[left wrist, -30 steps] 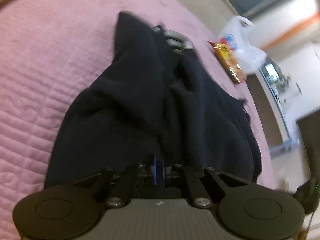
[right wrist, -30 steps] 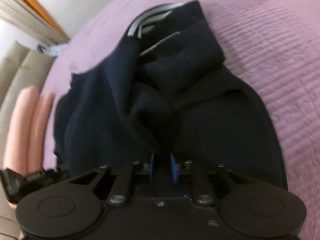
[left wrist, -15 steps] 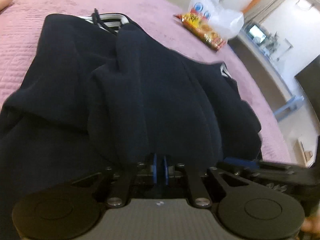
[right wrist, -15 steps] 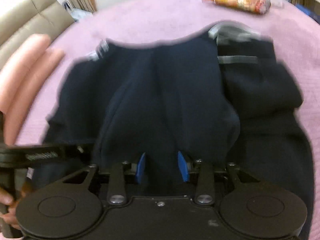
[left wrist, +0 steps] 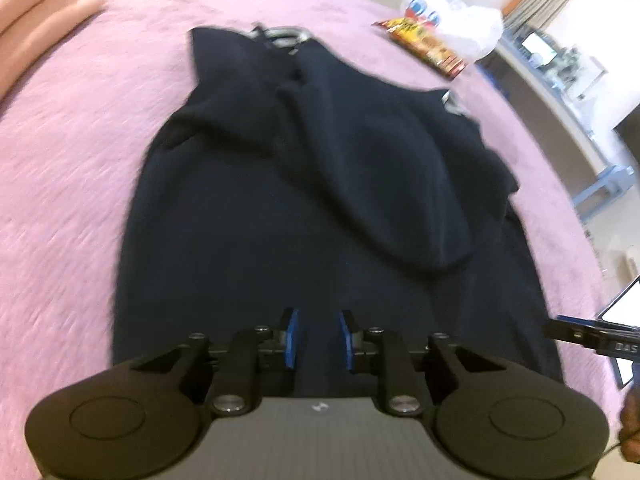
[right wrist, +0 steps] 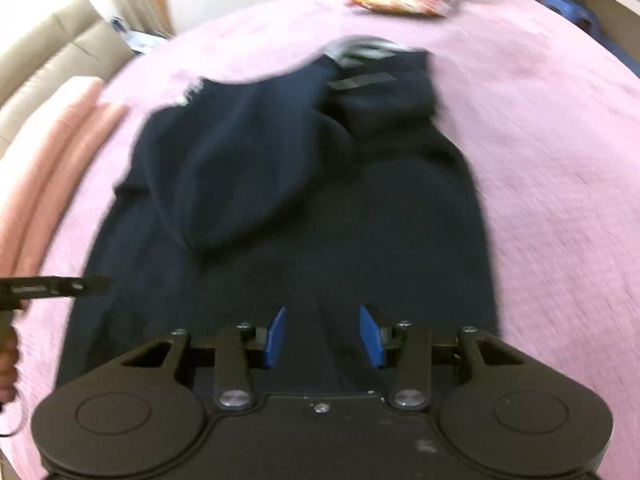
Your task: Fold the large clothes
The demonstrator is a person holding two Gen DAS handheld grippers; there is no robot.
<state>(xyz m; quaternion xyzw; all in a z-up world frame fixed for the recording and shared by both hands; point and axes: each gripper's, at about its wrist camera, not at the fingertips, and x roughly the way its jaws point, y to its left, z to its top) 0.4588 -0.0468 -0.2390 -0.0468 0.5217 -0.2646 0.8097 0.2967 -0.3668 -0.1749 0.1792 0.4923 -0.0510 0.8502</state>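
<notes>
A large dark navy garment (left wrist: 320, 184) lies spread on a pink quilted bedspread (left wrist: 72, 168), with folded-over flaps near its far end and a grey striped collar (left wrist: 286, 34). It also shows in the right wrist view (right wrist: 300, 200). My left gripper (left wrist: 319, 340) is open and empty, just above the garment's near edge. My right gripper (right wrist: 323, 334) is open and empty, also over the near edge. The right gripper's tip shows at the right edge of the left wrist view (left wrist: 592, 338); the left gripper's tip shows at the left edge of the right wrist view (right wrist: 52, 288).
A snack packet (left wrist: 424, 42) and a white plastic bag (left wrist: 452, 12) lie on the bed beyond the garment. Pink pillows (right wrist: 48, 148) and a beige headboard (right wrist: 52, 52) are to the left. Furniture stands off the bed's right side (left wrist: 560, 52).
Both grippers have opened and let go of the garment, which was pinched one second ago. The garment now lies flatter on the bed, and both grippers have pulled back toward its near edge.
</notes>
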